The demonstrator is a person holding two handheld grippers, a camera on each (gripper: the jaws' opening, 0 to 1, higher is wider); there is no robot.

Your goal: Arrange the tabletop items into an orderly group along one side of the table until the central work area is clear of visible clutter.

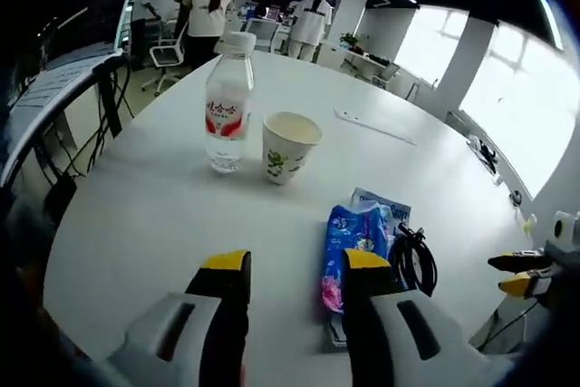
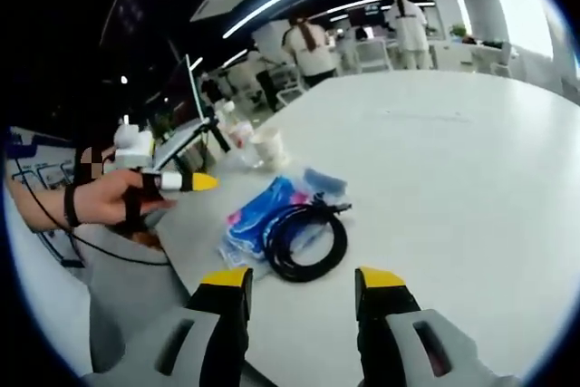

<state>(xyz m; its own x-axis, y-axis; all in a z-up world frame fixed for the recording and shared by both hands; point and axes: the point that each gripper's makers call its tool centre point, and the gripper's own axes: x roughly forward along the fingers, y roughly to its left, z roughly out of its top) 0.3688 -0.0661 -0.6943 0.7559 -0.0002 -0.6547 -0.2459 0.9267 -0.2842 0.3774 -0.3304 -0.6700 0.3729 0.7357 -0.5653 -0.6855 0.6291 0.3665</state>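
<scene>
Left gripper view: left gripper (image 1: 297, 269) released, jaws spread, nothing between; right jaw tip beside blue tissue pack (image 1: 352, 247) on white table (image 1: 145, 206). Black coiled cable (image 1: 414, 258) touching pack's far side. Water bottle (image 1: 227, 104) and paper cup (image 1: 288, 146) upright, just apart, farther along table. Right gripper view: right gripper (image 2: 304, 280) released, empty, near cable (image 2: 306, 240); pack (image 2: 256, 216) beside cable; bottle (image 2: 237, 133) and cup (image 2: 266, 148) near table edge.

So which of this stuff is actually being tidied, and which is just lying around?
Being tidied:
water bottle
paper cup
blue tissue pack
coiled black cable
flat packet under the tissues

Just lying about:
white strip farther along the table
office chair
people standing in the background
</scene>
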